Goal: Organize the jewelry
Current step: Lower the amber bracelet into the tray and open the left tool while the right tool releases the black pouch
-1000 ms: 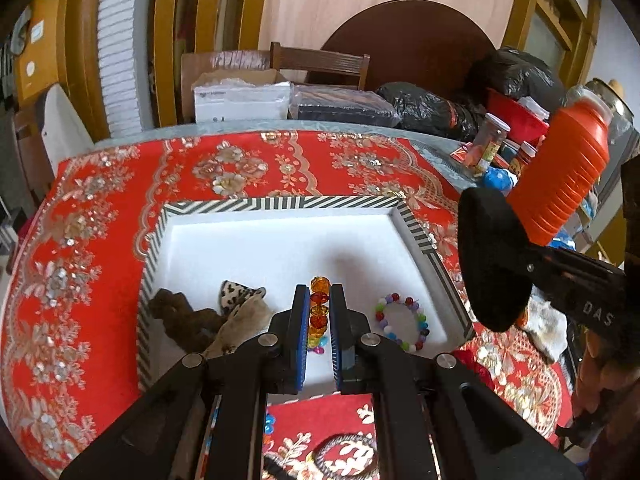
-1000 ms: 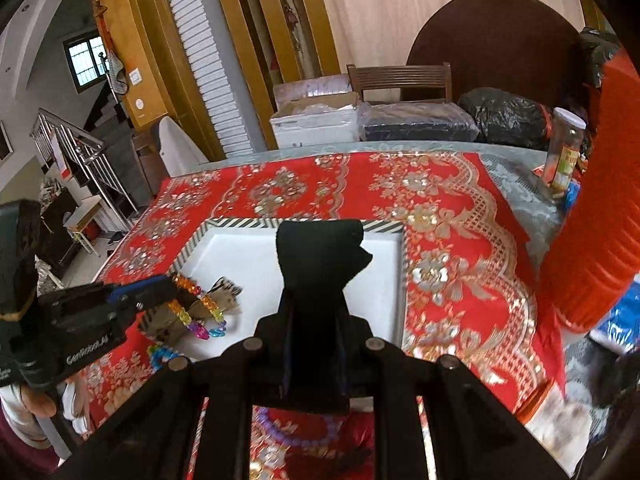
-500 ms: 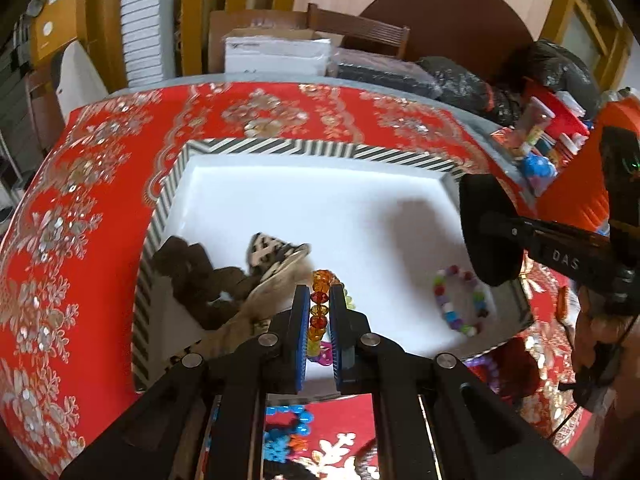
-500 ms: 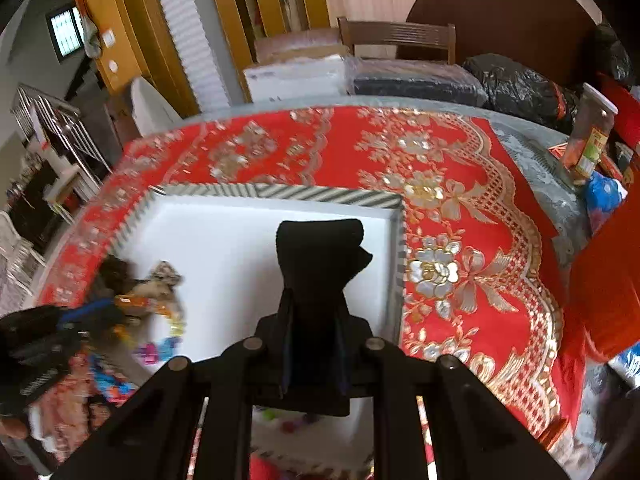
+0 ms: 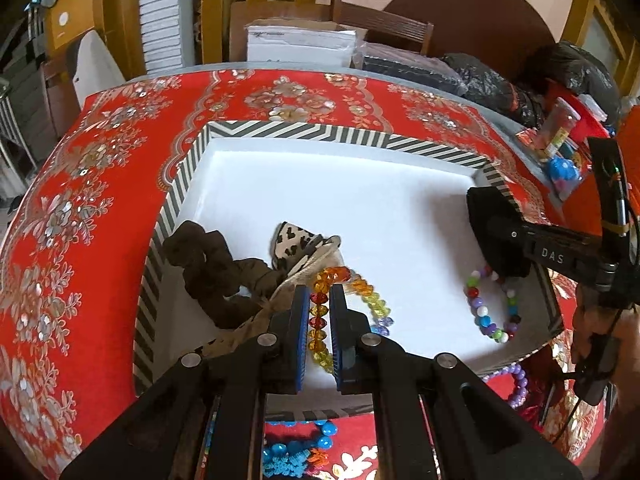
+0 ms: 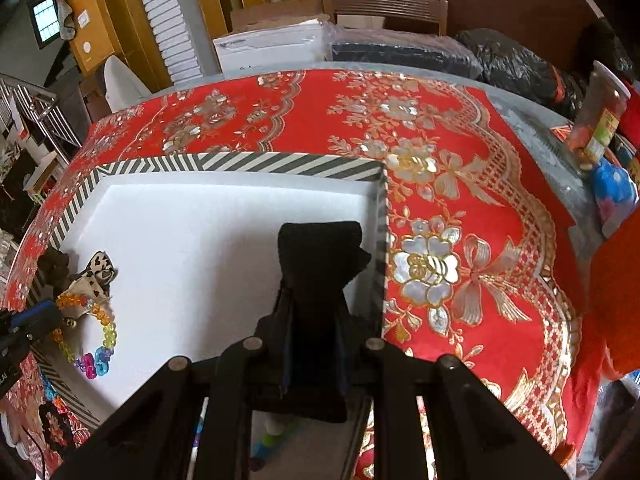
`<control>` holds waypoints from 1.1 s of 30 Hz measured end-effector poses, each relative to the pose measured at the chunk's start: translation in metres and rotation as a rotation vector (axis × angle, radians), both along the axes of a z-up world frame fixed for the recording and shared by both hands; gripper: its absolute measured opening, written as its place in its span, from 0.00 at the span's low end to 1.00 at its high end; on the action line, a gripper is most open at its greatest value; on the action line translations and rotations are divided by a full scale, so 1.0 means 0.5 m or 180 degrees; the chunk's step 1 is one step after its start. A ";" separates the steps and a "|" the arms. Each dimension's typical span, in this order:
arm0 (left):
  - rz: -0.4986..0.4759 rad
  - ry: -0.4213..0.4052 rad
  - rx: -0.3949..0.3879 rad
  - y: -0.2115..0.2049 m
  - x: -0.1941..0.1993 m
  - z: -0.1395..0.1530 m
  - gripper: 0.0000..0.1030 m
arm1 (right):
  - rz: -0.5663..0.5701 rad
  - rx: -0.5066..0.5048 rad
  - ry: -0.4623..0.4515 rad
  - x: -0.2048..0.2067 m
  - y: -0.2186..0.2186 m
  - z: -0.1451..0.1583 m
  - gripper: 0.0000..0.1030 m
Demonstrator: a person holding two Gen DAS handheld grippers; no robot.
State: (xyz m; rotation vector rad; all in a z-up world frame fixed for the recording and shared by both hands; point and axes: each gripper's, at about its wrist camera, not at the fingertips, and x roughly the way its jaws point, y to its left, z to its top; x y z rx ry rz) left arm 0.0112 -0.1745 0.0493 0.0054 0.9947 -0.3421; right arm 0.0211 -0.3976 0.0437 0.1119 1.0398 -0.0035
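Observation:
A white tray with a black-and-white striped rim point(image 5: 304, 132) lies on the red floral tablecloth. My left gripper point(image 5: 319, 320) is shut on a rainbow crystal bead bracelet point(image 5: 372, 300), low over the tray's near left part; the bracelet also shows in the right wrist view point(image 6: 100, 332). My right gripper point(image 6: 316, 276) is shut on a black cloth item point(image 6: 320, 248) and holds it over the tray's right side, also seen in the left wrist view point(image 5: 496, 232). In the tray lie a brown scrunchie point(image 5: 216, 272), a leopard-print bow point(image 5: 296, 248) and a multicoloured bead bracelet point(image 5: 492, 304).
More jewelry lies on the cloth before the tray: blue beads point(image 5: 296, 448) and a purple bead bracelet point(image 5: 516, 388). An orange container point(image 6: 616, 288), a jar point(image 6: 600, 120), black bags point(image 5: 492, 80) and a chair point(image 6: 384, 4) stand at the right and back.
Both grippers have dropped lower over the tray. The rainbow bracelet now hangs down onto the tray floor beside the bow. The black cloth has come closer to the tray's right corner.

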 end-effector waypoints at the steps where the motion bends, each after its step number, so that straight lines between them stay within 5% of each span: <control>1: 0.0011 0.0019 0.0003 0.000 0.001 -0.002 0.24 | 0.0022 0.0000 -0.0010 0.001 0.001 -0.001 0.19; 5: 0.0051 0.0048 -0.0067 0.005 -0.002 -0.002 0.37 | 0.0071 0.0070 -0.0022 0.003 0.005 0.004 0.30; 21: 0.0061 -0.0250 -0.0076 0.002 -0.086 0.068 0.37 | -0.0005 0.0358 -0.0499 -0.181 0.043 0.133 0.62; 33: 0.0022 -0.0406 0.0042 -0.008 -0.169 0.084 0.37 | 0.0022 0.0321 -0.0565 -0.299 0.107 0.144 0.63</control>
